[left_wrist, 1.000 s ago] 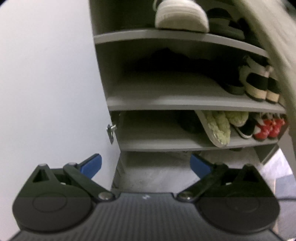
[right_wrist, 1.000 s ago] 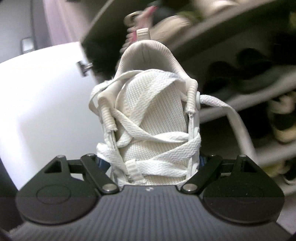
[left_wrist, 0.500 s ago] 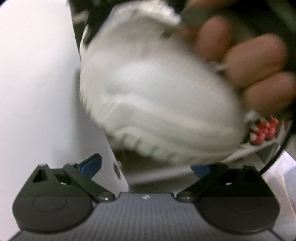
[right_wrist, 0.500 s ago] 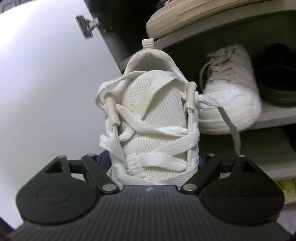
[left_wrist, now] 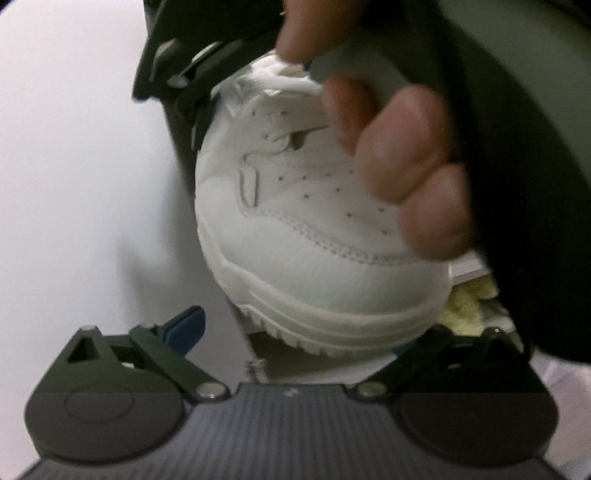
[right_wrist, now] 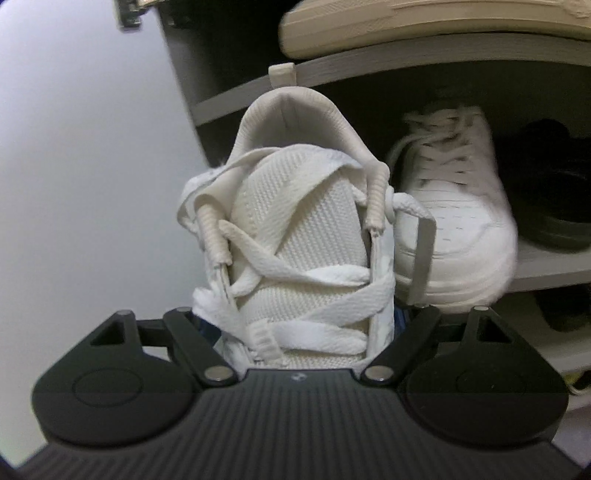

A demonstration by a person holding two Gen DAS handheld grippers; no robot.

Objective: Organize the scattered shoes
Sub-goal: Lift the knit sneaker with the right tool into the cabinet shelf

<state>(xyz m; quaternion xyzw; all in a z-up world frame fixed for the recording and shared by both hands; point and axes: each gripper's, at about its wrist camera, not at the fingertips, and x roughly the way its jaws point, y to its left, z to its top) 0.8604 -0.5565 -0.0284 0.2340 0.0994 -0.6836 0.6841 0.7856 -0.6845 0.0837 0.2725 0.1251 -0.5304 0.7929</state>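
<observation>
My right gripper (right_wrist: 299, 314) is shut on a white knit sneaker (right_wrist: 299, 236), heel away from me, held at the left end of a grey shelf (right_wrist: 546, 273). A matching white leather sneaker (right_wrist: 461, 221) stands on that shelf just to its right. In the left wrist view the held sneaker's white toe (left_wrist: 314, 236) fills the middle, with the person's hand (left_wrist: 410, 162) and the right gripper behind it. My left gripper (left_wrist: 291, 328) is open and empty just below the sneaker's sole.
A beige shoe sole (right_wrist: 424, 22) lies on the shelf above. A black shoe (right_wrist: 554, 199) sits to the right of the white sneakers. A white cabinet door (right_wrist: 81, 166) stands open at the left. Yellow fuzzy slippers (left_wrist: 469, 302) show on a lower shelf.
My right gripper has carried the sneaker closer to the shelf, beside the other white sneaker. The sneaker has come in front of my left gripper, hiding the shelves seen a second ago.
</observation>
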